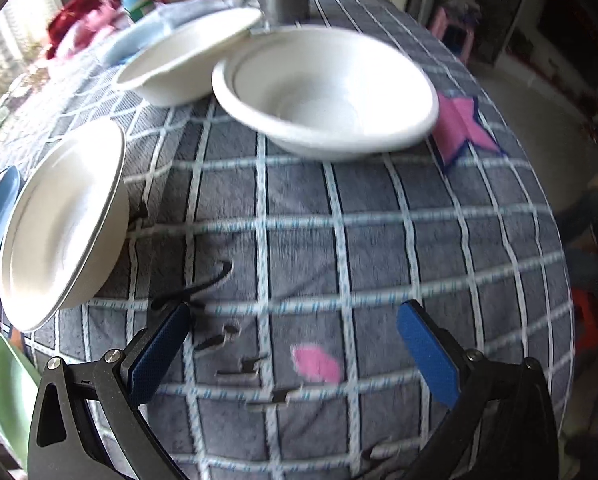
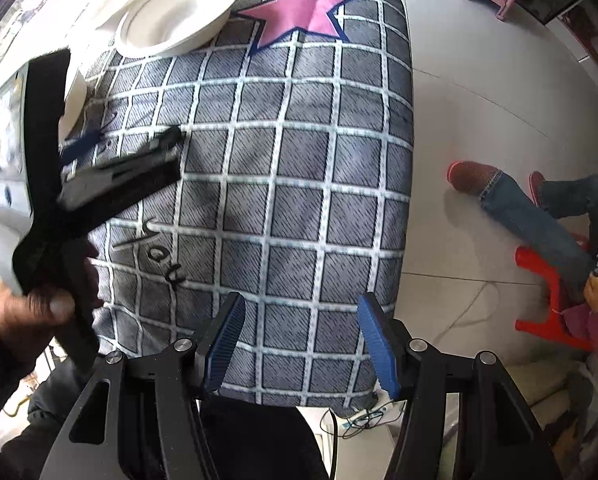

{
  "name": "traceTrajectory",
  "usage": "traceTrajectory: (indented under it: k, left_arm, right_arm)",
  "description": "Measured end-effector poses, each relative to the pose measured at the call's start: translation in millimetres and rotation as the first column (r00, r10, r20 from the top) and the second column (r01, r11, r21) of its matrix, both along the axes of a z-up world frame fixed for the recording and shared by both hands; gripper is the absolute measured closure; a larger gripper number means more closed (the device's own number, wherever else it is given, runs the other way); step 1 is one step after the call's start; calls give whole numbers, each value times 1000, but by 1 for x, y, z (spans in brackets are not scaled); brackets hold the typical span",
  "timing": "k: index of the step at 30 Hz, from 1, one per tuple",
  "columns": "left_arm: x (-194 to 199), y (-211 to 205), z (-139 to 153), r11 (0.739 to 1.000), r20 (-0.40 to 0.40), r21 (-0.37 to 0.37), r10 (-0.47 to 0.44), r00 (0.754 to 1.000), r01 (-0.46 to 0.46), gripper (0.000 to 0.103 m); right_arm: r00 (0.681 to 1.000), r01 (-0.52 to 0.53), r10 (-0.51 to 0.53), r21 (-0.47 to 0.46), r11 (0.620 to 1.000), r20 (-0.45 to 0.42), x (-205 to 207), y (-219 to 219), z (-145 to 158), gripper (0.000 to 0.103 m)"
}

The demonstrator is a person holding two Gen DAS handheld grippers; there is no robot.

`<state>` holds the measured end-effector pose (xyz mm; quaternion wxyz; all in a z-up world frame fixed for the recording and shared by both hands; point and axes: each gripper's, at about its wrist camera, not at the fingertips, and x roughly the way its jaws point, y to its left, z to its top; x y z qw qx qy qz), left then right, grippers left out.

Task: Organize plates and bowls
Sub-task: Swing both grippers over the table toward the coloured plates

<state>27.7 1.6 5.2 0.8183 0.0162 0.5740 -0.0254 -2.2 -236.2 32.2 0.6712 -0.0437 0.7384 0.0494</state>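
One "you" on checked cloth (image 2: 299, 160)

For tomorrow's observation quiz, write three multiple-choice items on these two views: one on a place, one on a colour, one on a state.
1. Where does the pink star lie relative to the nearest white bowl in the right wrist view?
A. To its right
B. Under it
C. To its left

2. What colour are the pads on the fingers?
A. Red
B. Blue
C. Green

3. How is the left gripper?
A. Shut on a bowl
B. Shut, holding nothing
C. Open, holding nothing

Answers: 1 A, the star sits right of the bowl's rim. 2 B, both pads show blue. 3 C, only checked cloth shows between them.
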Motion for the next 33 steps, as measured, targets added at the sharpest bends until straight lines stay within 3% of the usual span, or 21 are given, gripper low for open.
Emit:
traceTrajectory:
  k: [3,6,14,19,24,25,26,28,33]
  left_arm:
    - [2,2,-1,1000,-81,8,-17,997,18,0]
    - [6,2,1,1000,-209,5,-23,978,25,0]
    - [-18,8,52,980,-189,96,-154,970,175,0]
    - [-37,45,79,979,-177,151,-109,978,137,0]
    - [-62,73,66,982,-232,170,-39,972,80,0]
    - [-64,80,61,984,-252,163,-24,967,67,0]
    - [-67,86,60,986,-264,154,-13,965,56,0]
    - [-69,98,58,991,-271,131,-1,963,38,0]
    - [-63,120,64,990,-242,130,-15,970,48,0]
  right_arm:
    - [1000,6,-6,1,1000,6,6,2,-1,43]
    - [1000,10,-10,13,1000,24,14,5,0,43]
    - [995,-24,18,67,997,95,33,19,-12,43]
    - [996,-49,40,108,993,77,34,38,-29,43]
    - [996,-84,84,100,991,2,26,62,-55,43]
    - [995,-99,99,88,991,-2,22,65,-57,41]
    - [993,-114,115,80,990,-4,20,70,-58,21]
    - [991,-135,135,52,990,0,18,83,-59,4]
    - [991,-134,134,22,991,-11,14,98,-61,4]
